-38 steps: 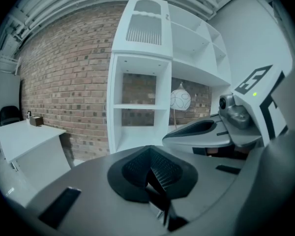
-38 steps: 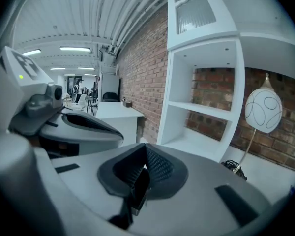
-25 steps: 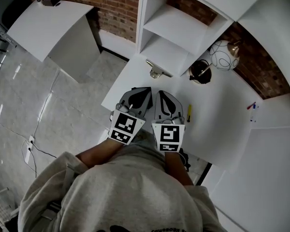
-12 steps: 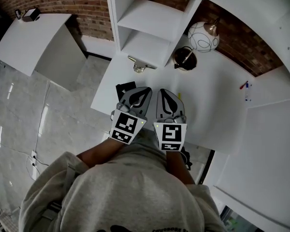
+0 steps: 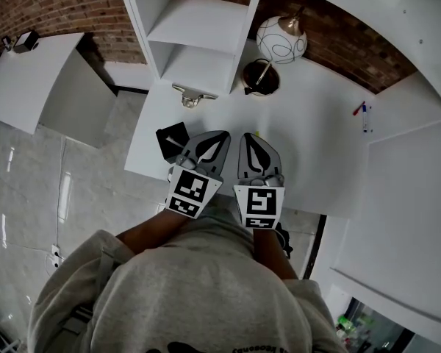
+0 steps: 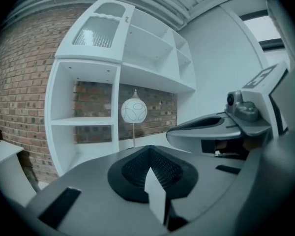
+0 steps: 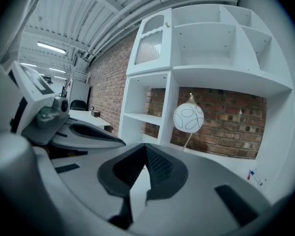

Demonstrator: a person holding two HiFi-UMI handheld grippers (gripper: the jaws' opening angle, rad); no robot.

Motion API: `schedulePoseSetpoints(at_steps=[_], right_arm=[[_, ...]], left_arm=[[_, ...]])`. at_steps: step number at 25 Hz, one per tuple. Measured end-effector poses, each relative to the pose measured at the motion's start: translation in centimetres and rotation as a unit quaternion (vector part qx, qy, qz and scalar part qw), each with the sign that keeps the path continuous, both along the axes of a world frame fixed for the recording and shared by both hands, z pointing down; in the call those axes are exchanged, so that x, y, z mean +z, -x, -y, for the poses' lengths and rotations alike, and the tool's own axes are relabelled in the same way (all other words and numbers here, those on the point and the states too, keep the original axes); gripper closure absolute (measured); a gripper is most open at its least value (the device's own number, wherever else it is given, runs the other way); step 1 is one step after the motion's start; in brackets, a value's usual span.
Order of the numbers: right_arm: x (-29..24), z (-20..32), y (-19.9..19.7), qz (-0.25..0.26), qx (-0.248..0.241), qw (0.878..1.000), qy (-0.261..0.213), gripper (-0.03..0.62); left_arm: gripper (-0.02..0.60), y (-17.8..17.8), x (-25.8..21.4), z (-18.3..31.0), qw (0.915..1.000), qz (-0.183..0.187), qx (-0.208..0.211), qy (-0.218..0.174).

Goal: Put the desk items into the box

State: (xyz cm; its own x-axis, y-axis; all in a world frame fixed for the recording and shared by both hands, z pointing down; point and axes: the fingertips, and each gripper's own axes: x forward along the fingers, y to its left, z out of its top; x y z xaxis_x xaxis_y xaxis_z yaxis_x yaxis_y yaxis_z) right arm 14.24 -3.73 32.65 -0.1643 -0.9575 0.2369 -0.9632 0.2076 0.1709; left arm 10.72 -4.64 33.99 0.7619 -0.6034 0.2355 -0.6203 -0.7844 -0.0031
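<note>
Both grippers hover side by side over the front of a white desk [image 5: 316, 153], each shut with nothing between its jaws. In the head view the left gripper [image 5: 222, 134] points at the desk just right of a small black folded item [image 5: 172, 139]. A sliver of a yellow pen [image 5: 256, 133] peeks out beside the tip of the right gripper [image 5: 247, 135]. A metal clip [image 5: 192, 95] lies near the shelf foot. Red and blue pens [image 5: 362, 113] lie at the far right. The left gripper view shows its closed jaws [image 6: 150, 151]; the right gripper view shows its own [image 7: 146, 147].
A white shelf unit [image 5: 195, 28] stands at the back of the desk against a brick wall. Beside it are a round white globe lamp [image 5: 281, 39] and a black round object [image 5: 261, 77]. A second white table [image 5: 37, 72] stands off to the left over grey floor tiles.
The head view has swung, so the desk and shelf now sit lower and further left. The black item has come into sight by the left gripper. The yellow pen is now mostly hidden.
</note>
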Motion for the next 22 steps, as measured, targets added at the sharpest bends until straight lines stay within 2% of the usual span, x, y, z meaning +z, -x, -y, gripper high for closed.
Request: schedulePoseSetpoints(at_steps=[22], right_arm=[[5.6, -0.2, -7.2, 0.022, 0.063, 0.996, 0.055, 0.577]], left_arm=[[0.577, -6.7, 5.0, -0.9, 0.9972, 0.025, 0.057, 0.04]])
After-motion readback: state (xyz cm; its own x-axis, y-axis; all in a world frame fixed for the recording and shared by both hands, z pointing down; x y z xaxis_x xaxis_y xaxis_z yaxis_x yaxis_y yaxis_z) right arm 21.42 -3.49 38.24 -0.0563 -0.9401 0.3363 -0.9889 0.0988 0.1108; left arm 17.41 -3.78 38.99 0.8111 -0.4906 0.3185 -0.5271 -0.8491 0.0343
